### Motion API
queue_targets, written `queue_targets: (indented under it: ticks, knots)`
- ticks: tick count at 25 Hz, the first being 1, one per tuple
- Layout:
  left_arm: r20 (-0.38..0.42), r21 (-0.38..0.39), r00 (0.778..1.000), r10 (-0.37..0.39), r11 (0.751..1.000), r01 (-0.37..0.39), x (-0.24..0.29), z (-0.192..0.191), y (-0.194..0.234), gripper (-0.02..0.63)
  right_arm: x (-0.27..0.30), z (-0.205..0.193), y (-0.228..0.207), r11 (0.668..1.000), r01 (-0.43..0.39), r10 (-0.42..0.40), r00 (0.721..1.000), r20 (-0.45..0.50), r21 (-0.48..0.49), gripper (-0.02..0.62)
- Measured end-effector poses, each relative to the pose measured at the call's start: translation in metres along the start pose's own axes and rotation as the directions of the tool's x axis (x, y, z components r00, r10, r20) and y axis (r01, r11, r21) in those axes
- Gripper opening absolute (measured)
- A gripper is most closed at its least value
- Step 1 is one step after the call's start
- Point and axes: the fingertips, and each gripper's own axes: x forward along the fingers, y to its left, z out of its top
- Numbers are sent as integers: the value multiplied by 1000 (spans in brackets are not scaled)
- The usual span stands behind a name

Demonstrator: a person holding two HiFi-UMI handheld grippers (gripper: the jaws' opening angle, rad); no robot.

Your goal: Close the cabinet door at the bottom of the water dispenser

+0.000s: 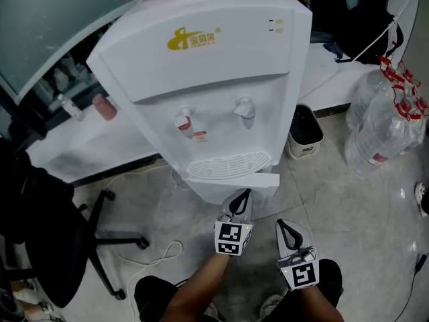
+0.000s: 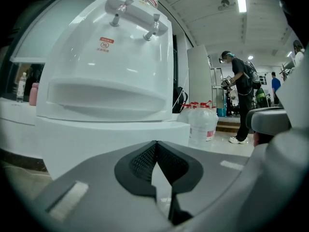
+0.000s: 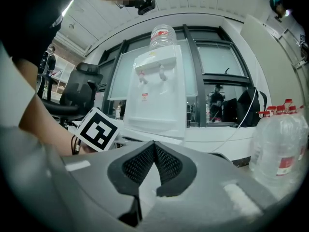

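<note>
The white water dispenser [image 1: 214,79] stands ahead of me, seen from above. Under its drip grille the top edge of the cabinet door [image 1: 234,180] shows as a white strip that juts out a little from the body. My left gripper [image 1: 247,193] is shut and empty, its tip right at that strip; whether they touch I cannot tell. In the left gripper view the door's white front [image 2: 111,141] fills the space just beyond the shut left gripper [image 2: 154,143]. My right gripper [image 1: 279,224] is shut, empty, and farther back to the right; its view shows the dispenser [image 3: 157,93] at a distance.
A black office chair [image 1: 40,233] stands at the left, with a white cable [image 1: 154,253] on the floor beside it. A small bin [image 1: 305,133] sits right of the dispenser. Large water bottles [image 1: 385,123] stand at the far right. A person [image 2: 241,95] stands far off.
</note>
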Motion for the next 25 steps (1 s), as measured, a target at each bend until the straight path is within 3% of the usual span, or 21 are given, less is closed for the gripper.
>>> queue_targets:
  ticks: [25]
  knots:
    - [32,27,999,22,999,-23,38,19,18,18,3,-12,-4,1000,7,-7,999,-42,-1,3]
